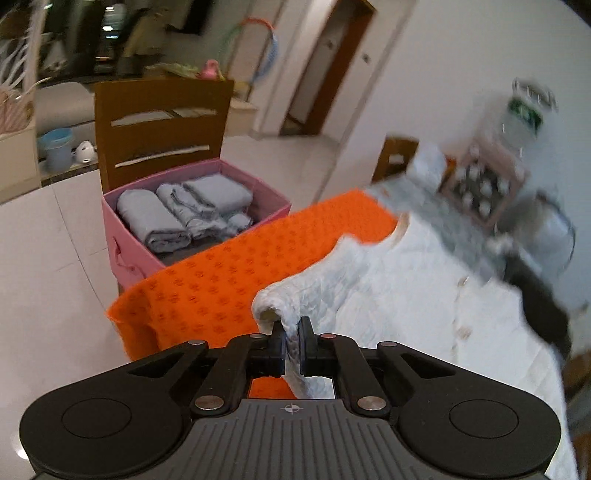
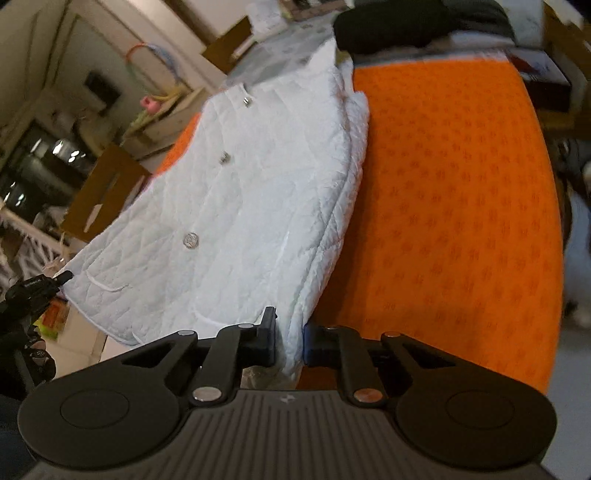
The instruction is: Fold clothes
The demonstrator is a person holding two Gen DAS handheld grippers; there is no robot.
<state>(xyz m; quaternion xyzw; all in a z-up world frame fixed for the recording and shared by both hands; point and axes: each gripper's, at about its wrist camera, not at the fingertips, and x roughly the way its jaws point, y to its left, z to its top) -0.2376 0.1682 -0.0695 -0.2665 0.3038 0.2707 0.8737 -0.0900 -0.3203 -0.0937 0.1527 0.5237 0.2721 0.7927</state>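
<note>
A white quilted jacket (image 1: 402, 291) with metal buttons lies stretched over an orange patterned cloth (image 1: 229, 273) on the table. My left gripper (image 1: 292, 334) is shut on one edge of the jacket, with fabric pinched between its fingers. In the right wrist view the same jacket (image 2: 236, 206) runs away from the camera, its side folded in along the right. My right gripper (image 2: 290, 332) is shut on the near hem, white fabric filling the gap between the fingers. The other gripper (image 2: 33, 291) shows at the far left holding the jacket's corner.
A pink fabric box (image 1: 155, 240) with rolled grey clothes stands on a wooden chair (image 1: 162, 129) beyond the orange cloth. A crate of small bottles (image 1: 484, 184) and a water bottle sit at the table's far right. A dark object (image 2: 417, 22) lies past the jacket's collar.
</note>
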